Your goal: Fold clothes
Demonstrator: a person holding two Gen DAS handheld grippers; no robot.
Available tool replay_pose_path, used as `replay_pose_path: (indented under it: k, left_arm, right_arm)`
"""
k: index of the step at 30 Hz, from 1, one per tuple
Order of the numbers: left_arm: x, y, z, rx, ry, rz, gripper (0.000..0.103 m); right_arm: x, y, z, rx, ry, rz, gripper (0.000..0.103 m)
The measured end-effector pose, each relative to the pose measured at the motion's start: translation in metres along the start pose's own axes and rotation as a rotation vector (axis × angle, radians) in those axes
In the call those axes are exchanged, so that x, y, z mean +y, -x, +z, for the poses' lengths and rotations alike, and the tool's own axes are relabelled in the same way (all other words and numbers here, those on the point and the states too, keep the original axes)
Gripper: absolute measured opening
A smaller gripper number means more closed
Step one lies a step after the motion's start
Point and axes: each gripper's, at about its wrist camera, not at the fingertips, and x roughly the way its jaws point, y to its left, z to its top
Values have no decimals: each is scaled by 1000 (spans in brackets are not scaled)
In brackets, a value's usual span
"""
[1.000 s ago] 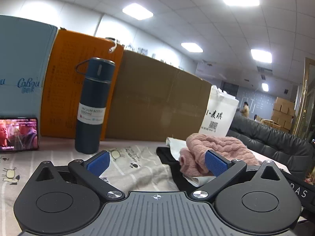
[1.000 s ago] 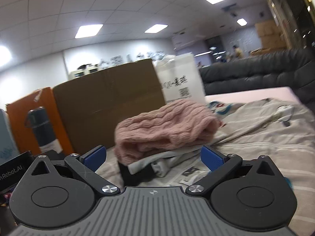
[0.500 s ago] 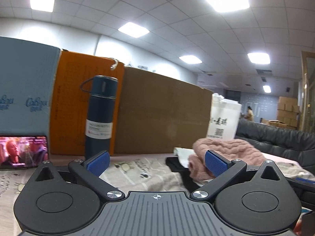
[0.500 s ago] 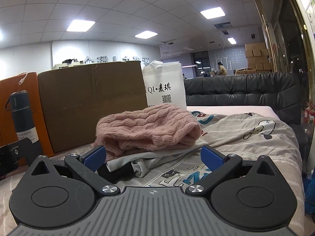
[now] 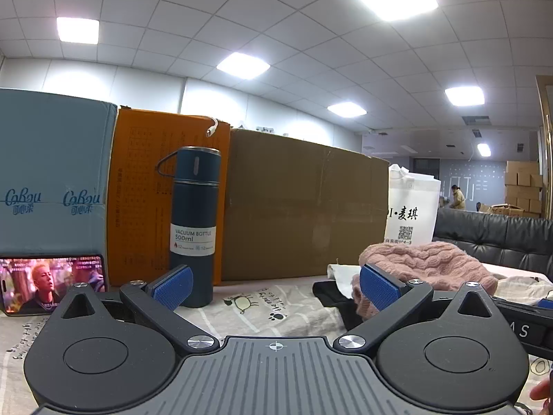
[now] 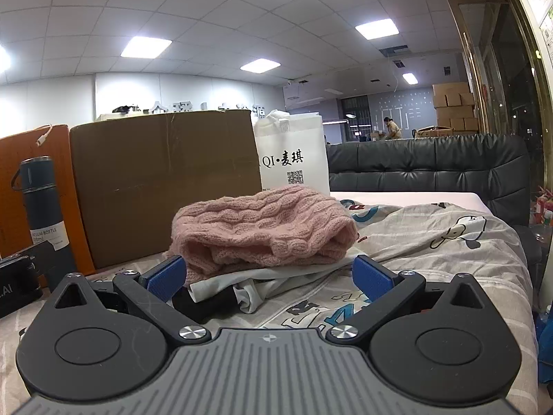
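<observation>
We see the pink knitted sweater (image 6: pixel 262 228) lying bunched on top of a small pile, with a white garment (image 6: pixel 262 278) under it and a black garment (image 6: pixel 204 302) at the bottom; the pile sits on the printed bedsheet (image 6: pixel 432 252). In the left wrist view the same sweater (image 5: pixel 425 266) shows to the right, partly behind that gripper's right finger.

Our right gripper (image 6: pixel 269 278) is spread wide and holds nothing, its blue pads either side of the pile's near edge; whether the left pad touches the sweater we cannot quite tell. Our left gripper (image 5: pixel 274 285) is likewise released and empty, over bare sheet.

Behind the pile stands a brown cardboard box (image 6: pixel 166 183), with a white paper bag (image 6: pixel 293 152) just beside it and a dark padded headboard (image 6: pixel 428 166) further right. A dark blue vacuum bottle (image 5: pixel 193 224) stands upright before an orange box (image 5: pixel 145 190), near a phone (image 5: pixel 52 282) showing a video.
</observation>
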Motion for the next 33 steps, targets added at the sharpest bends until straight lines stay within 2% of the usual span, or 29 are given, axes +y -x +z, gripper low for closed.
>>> replay_pose_path:
  k: [33]
  left_arm:
    - [-4,0,-2,-3,-26,-6,103]
  right_arm:
    - [-1,1,-1,-6,-5,-4,103]
